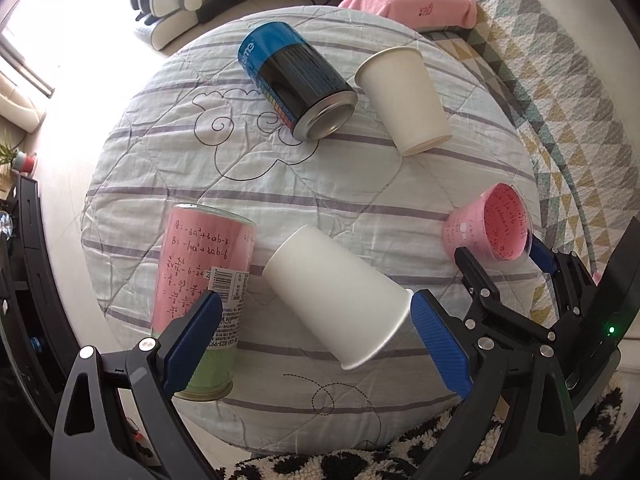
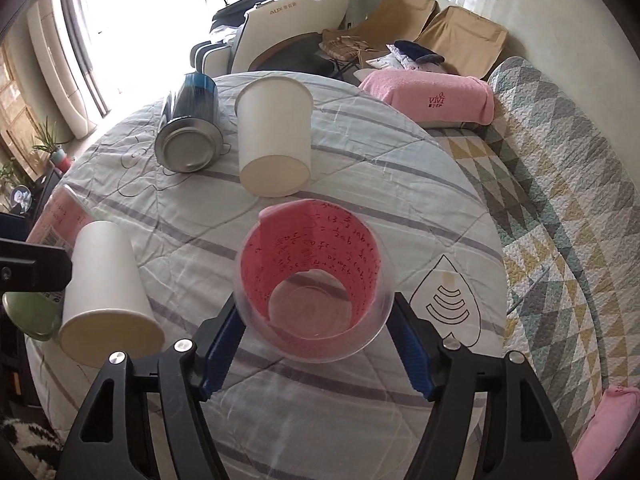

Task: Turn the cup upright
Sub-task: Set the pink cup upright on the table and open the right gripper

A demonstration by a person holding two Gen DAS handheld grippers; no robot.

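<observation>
Right wrist view: my right gripper [image 2: 316, 336] is closing its blue pads [image 2: 222, 350] on the clear cup lined with pink paper [image 2: 314, 292], one pad on each side of the wall just below the rim. The cup is tilting with its open mouth facing my camera, so I am looking straight down to its clear bottom, and handwritten sums are showing on the pink lining. It is sitting near my edge of the round table, which is covered in a striped quilted cloth [image 2: 360, 184]. Beyond the cup a white paper cup [image 2: 274, 140] is lying on its side, mouth toward me, and just left of it a blue and black can [image 2: 192, 132] is lying with its metal end toward me. At the left another white paper cup [image 2: 106, 296] is lying on its side, also mouth toward me. From the left wrist view, my left gripper [image 1: 316, 328] is holding its fingers wide apart, gripping nothing; the nearer white paper cup [image 1: 336, 296] is lying between the two blue pads, and its rim is looking very close to the right-hand pad [image 1: 440, 344], though I cannot tell whether they are touching. A pink-labelled can [image 1: 204, 280] is lying on its side beside that cup, partly behind my left-hand pad. The pink-lined cup [image 1: 488, 228] is showing at the table's right edge, held in my right gripper [image 1: 504, 256].
</observation>
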